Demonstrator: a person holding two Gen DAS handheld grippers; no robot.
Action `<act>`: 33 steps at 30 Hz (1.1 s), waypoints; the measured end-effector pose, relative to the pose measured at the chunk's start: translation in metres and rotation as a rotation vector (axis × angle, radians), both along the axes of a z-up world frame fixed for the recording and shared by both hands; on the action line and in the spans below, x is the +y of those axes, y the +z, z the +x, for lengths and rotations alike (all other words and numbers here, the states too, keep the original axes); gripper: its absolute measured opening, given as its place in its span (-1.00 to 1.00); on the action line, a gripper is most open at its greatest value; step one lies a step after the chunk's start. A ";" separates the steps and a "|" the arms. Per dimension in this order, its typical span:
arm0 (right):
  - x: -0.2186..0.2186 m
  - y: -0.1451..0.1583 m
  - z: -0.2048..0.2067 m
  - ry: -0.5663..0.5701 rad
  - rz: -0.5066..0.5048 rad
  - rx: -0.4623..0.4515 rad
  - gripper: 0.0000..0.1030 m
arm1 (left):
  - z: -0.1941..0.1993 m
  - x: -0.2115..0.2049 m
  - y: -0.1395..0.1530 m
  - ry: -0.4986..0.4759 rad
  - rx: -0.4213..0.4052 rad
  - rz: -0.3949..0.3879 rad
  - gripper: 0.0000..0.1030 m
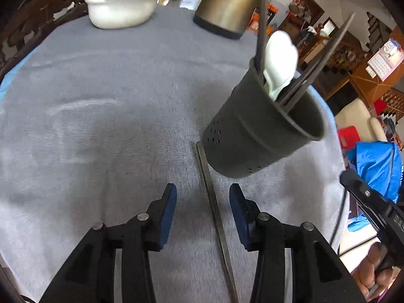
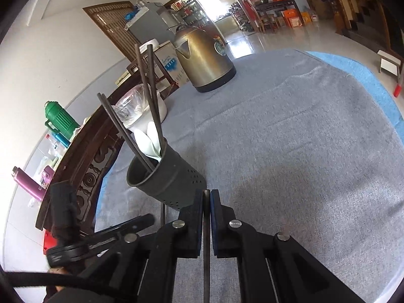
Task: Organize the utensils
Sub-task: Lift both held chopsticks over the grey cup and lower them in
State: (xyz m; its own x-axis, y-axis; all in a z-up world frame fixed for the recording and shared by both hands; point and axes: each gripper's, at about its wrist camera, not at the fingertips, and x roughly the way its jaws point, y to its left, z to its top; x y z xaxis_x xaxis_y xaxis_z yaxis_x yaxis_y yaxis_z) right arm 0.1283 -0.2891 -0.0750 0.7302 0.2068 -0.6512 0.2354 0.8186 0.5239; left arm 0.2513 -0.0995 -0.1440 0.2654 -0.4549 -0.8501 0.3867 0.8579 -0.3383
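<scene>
A dark perforated utensil holder (image 1: pixel 255 136) stands on the grey tablecloth and holds several dark chopsticks (image 1: pixel 262 20) and a white spoon (image 1: pixel 280 63). A single metal chopstick (image 1: pixel 214 209) lies on the cloth just in front of the holder. My left gripper (image 1: pixel 202 197) is open and hovers over this chopstick, one finger on each side. In the right wrist view the holder (image 2: pixel 166 179) sits ahead to the left. My right gripper (image 2: pixel 207 194) is shut on a dark chopstick (image 2: pixel 206 240) that runs between its pads.
A brass-coloured kettle (image 1: pixel 227 2) and a white bowl (image 1: pixel 118 10) with a plastic bag stand at the far side of the table. The kettle (image 2: pixel 202 60) shows in the right wrist view too. A carved wooden table rim (image 2: pixel 83 156) runs along the left.
</scene>
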 end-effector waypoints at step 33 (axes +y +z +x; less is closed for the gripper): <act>0.024 0.111 -0.042 -0.073 -0.125 -0.423 -0.88 | -0.042 0.044 0.174 0.111 -0.525 -0.241 -0.90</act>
